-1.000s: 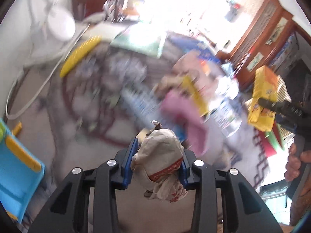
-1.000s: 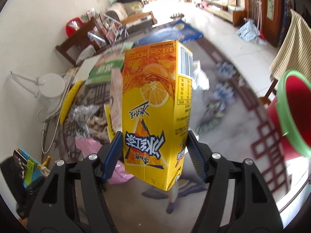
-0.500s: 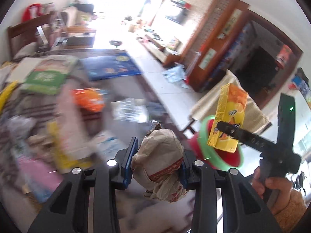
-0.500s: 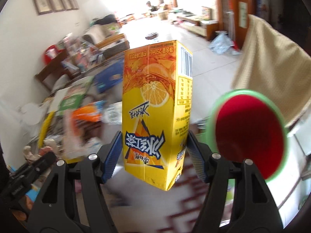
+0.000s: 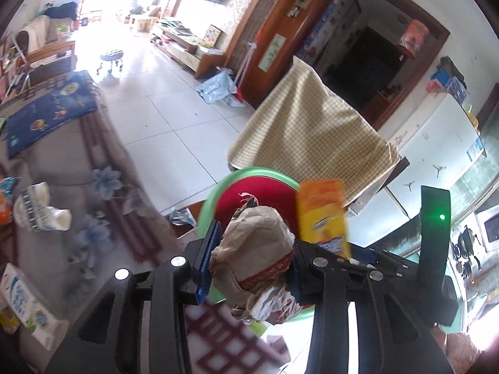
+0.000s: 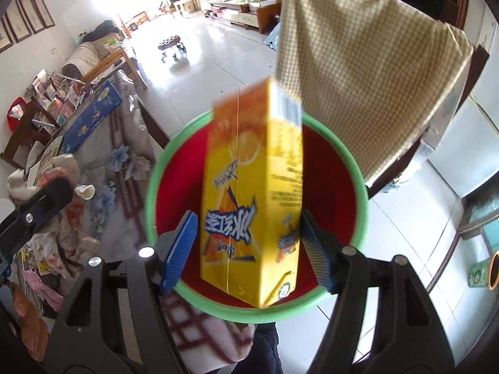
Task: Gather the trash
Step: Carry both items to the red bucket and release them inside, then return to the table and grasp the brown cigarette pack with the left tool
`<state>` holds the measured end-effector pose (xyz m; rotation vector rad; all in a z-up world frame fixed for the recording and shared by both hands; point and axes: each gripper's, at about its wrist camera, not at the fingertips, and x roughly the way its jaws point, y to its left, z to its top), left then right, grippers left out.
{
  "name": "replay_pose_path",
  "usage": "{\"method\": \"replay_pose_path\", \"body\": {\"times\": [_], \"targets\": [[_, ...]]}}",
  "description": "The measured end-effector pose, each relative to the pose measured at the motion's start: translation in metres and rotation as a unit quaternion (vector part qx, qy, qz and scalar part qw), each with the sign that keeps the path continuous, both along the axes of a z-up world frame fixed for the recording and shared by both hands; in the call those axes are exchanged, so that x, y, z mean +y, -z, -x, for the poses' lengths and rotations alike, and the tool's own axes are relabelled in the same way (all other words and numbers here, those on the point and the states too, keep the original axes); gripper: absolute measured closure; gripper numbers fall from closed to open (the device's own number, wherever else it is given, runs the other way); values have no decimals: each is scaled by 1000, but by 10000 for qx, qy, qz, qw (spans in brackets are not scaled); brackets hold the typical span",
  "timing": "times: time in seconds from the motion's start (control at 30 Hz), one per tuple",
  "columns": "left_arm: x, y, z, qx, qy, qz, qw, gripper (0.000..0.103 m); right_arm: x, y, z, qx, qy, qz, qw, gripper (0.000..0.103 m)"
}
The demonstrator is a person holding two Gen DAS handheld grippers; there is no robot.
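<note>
A red bin with a green rim [image 6: 149,187] stands on the floor beside the table, right below both grippers. My right gripper [image 6: 248,218] hangs over its mouth and its jaws are opening. The yellow orange-drink carton [image 6: 252,187] is between them, blurred and tilted, with a gap at the left pad [image 6: 179,249]. My left gripper [image 5: 254,243] is shut on a crumpled brown paper wrapper [image 5: 255,249] with a red band, just over the bin's rim [image 5: 249,171]. In the left wrist view the carton [image 5: 322,215] shows above the bin.
A checked cloth [image 6: 358,62] drapes over a chair behind the bin. The blanket-covered table [image 5: 62,168] to the left holds a crushed bottle [image 5: 37,212], a white carton [image 5: 25,308] and a blue box [image 5: 46,112]. Tiled floor [image 5: 156,93] stretches beyond.
Both grippers have swung from the littered table to above the bin. The right jaws have widened and the carton has tilted and slipped lower. The left still clamps the wrapper.
</note>
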<state>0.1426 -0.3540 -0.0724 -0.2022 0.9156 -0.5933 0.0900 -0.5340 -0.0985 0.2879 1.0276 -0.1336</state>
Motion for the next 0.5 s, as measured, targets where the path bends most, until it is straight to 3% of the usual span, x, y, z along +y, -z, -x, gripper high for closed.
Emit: {"method": "replay_pose_path", "body": {"times": [0.27,0.33,0.37,0.4,0.5], "targets": [[-46,12,-11,115,285,-180,9994,64,-41,-11,17,-202,392,-48,9990,24],[-51,14,-13,103,250,-205,9994,54,-49,-14,19,-268,485,-52,9984,24],[-52,14,-13,100,217,-199,9995,40,-52,-16,20,-287,511,-54,9983,24],[-53,14,-13,89,195,-173,9996,33,-54,-17,22,-311,548,-57,9980,24],[-53,11,-12,87,178,-122,9997,32,-57,-20,21,-368,621,-81,9974,24]]}}
